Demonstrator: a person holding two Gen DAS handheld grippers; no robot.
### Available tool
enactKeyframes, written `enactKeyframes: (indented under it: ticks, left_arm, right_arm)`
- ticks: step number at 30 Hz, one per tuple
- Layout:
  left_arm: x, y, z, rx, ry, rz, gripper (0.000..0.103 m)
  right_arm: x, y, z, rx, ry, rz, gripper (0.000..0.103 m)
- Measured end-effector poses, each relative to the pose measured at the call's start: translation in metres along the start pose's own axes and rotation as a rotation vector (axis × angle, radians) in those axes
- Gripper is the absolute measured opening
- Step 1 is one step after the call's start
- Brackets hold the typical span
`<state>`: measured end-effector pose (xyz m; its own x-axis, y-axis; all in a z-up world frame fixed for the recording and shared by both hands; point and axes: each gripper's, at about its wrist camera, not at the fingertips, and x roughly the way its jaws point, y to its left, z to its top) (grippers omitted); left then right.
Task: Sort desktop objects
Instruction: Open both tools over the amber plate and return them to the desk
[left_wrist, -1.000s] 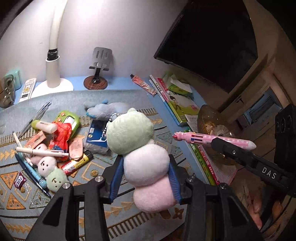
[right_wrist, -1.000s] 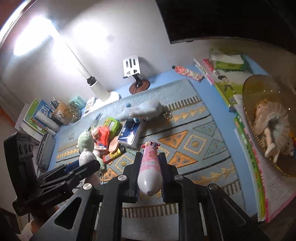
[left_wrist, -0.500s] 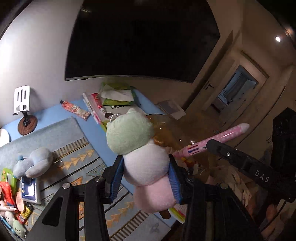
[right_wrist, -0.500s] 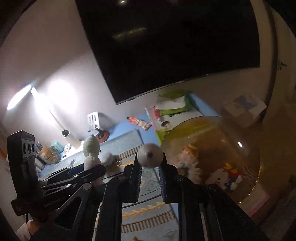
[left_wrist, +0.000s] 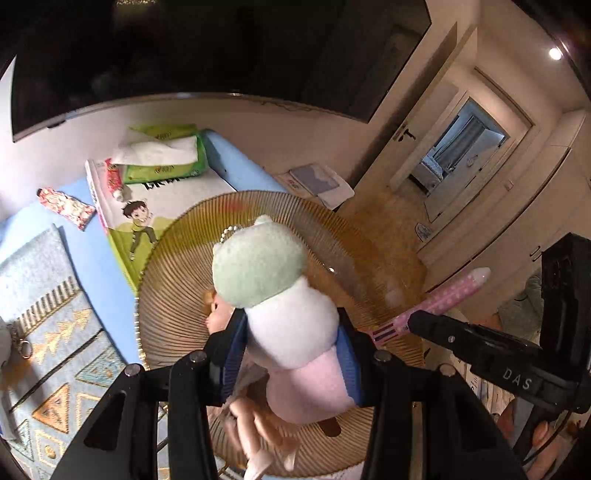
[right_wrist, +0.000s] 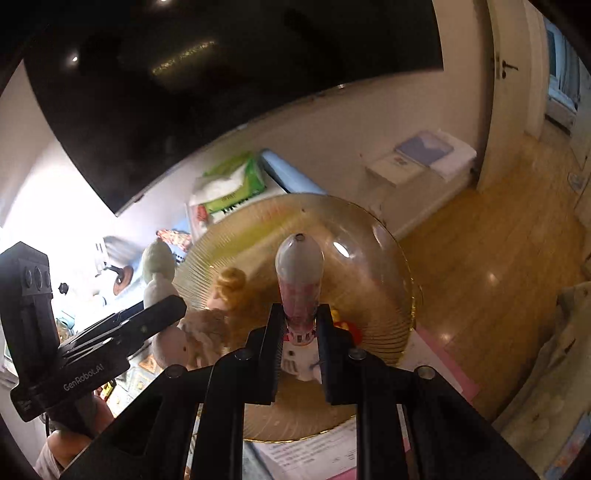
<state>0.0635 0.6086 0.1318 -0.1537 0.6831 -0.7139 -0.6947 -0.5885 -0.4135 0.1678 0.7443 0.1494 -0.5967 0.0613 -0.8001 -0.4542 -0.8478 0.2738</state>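
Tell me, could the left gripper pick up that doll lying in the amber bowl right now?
Probably not. The left gripper is already clamped on a three-ball plush toy, which fills its jaws and hangs over the doll in the amber glass bowl.

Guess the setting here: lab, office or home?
Most likely a home, a desk in a living room or bedroom. A children's book and tissue pack lie on the blue desk, a big dark screen hangs above, and wood flooring leads to a doorway.

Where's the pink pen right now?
Clamped in the right gripper, the pink pen hangs over the amber ribbed bowl; in the left wrist view it sits right of the plush toy.
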Motion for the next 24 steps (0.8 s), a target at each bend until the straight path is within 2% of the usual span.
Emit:
enactKeyframes:
  ticks: [5,12,14,16,19,22,24]
  left_arm:
    - [0.026,-0.008,-0.002,-0.001,0.032,0.001,0.042]
    - [0.041,-0.011,-0.003,0.004,0.065,0.015,0.044]
    - [0.04,-0.01,-0.003,-0.001,0.071,0.032,0.051]
    - [0.036,-0.008,-0.004,-0.015,0.073,0.034,0.063]
    - [0.027,-0.001,-0.005,-0.054,0.077,0.014,0.069]
    - [0.013,0.008,-0.006,-0.102,0.069,-0.021,0.072]
    - [0.001,0.011,-0.008,-0.119,0.054,-0.024,0.072]
  right_arm:
    - [0.008,-0.004,0.001,-0.047,-0.004,0.008,0.018]
    - [0.025,-0.005,0.005,-0.067,0.023,0.021,0.018]
    - [0.031,-0.004,0.005,-0.075,0.042,0.022,0.019]
    - [0.036,-0.005,0.003,-0.066,0.069,0.034,0.019]
    - [0.038,-0.007,0.0,-0.041,0.096,0.048,0.031]
    - [0.032,-0.007,-0.002,-0.031,0.078,0.038,0.045]
    - [0.027,-0.005,-0.004,-0.028,0.066,0.035,0.046]
